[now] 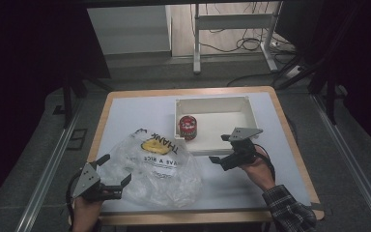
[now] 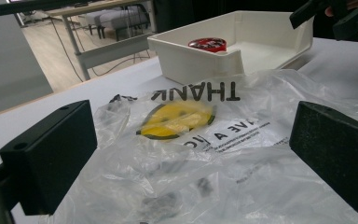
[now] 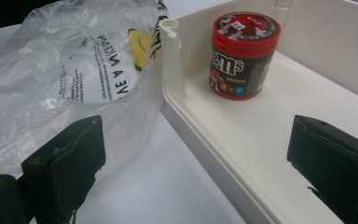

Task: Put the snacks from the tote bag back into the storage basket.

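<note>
A clear plastic bag with a yellow smiley and black print lies crumpled on the white table, left of centre. My left gripper is open at the bag's near left edge, and in the left gripper view the bag lies between the jaws of the left gripper. A red M&M's can stands upright in the left part of a white tray. My right gripper is open and empty at the tray's near edge, pointing toward the can.
The tray sits at the table's back centre-right, its low near wall facing the right gripper. The bag leans against the tray's near left corner. Wooden table edges surround the white top. Desk legs and cables lie on the floor beyond.
</note>
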A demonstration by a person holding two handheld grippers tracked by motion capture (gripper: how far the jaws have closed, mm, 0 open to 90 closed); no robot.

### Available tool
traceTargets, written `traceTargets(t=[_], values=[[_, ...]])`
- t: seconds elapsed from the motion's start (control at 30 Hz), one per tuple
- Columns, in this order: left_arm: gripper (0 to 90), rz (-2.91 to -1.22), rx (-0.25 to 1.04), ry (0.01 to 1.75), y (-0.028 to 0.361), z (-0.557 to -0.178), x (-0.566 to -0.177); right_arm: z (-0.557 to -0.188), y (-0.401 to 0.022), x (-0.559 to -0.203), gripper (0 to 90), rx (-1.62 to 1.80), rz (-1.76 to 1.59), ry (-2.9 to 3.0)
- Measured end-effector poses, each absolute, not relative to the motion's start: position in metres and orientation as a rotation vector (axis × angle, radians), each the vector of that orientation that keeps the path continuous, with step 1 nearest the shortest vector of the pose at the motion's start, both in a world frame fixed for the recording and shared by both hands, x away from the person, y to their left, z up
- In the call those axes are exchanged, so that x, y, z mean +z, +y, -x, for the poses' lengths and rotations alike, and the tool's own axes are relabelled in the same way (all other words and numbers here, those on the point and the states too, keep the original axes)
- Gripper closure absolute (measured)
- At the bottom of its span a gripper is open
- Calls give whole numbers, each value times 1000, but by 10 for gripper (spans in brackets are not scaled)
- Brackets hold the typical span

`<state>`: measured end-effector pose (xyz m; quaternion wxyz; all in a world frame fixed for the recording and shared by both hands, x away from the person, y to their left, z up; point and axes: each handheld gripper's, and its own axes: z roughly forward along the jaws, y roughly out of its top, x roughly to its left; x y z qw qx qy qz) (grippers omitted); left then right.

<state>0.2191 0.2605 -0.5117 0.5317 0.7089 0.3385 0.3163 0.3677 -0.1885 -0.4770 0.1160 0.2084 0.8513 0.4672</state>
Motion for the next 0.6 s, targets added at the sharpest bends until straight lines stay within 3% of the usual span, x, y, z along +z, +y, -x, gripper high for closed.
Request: traceTargets(t=[0.6], values=[[6,-1702,756,808,259,-220,-512,-353,-215,-481,26,1372,-661,2450]])
